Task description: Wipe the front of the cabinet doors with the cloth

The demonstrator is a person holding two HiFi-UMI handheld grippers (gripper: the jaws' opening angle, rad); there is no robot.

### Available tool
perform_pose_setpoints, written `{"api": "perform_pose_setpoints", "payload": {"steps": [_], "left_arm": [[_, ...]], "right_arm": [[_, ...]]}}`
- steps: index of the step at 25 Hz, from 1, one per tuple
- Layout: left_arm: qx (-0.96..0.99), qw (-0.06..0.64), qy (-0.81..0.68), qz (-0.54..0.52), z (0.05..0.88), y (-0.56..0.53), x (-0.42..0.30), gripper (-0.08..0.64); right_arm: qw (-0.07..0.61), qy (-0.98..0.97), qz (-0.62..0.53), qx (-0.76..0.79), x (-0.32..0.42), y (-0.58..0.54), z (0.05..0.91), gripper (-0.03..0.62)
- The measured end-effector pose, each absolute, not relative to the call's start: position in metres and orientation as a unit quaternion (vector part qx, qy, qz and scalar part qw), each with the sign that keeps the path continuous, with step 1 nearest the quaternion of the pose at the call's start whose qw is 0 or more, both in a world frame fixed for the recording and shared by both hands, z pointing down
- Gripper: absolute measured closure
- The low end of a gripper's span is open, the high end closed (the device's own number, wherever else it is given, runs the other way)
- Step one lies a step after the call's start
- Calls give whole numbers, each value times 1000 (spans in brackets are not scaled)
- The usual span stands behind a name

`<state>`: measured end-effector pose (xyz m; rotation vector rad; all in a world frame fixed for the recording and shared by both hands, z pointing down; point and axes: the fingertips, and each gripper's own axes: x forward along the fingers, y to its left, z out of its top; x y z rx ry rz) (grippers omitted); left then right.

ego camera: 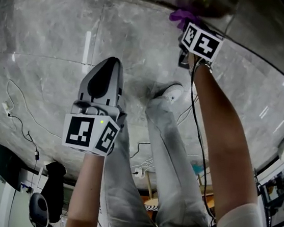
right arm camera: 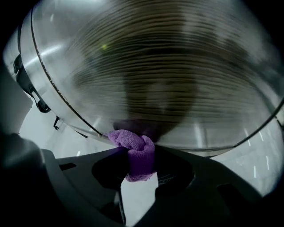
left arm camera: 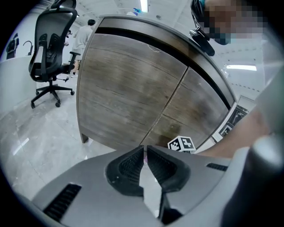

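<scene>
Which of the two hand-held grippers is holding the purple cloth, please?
The right hand-held gripper, clamped on the purple cloth at the cabinet door; the left hand-held gripper is shut, empty.

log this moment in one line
right gripper: shut on purple cloth, at cabinet door | left gripper: shut, empty

Office-like room, swivel chair (left arm camera: 49, 37), marble floor (ego camera: 47, 47)

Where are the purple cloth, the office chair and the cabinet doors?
purple cloth (right arm camera: 141, 155), right gripper view, bunched middle.
office chair (left arm camera: 50, 46), left gripper view, backrest.
cabinet doors (left arm camera: 128, 93), left gripper view, left door front.
</scene>
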<state>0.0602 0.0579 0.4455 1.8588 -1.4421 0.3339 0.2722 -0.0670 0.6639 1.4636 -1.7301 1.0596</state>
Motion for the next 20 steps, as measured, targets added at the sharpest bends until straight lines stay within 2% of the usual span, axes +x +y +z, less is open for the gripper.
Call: {"api": "perform_pose_setpoints", "payload": {"steps": [7, 20], "left_arm": [[739, 377, -546, 117, 449, 58, 106, 531], [745, 363, -544, 132, 461, 76, 126, 531]], "right_arm": [[342, -619, 393, 588, 366, -51, 667, 436], [377, -572, 366, 630, 512, -20, 659, 436]]}}
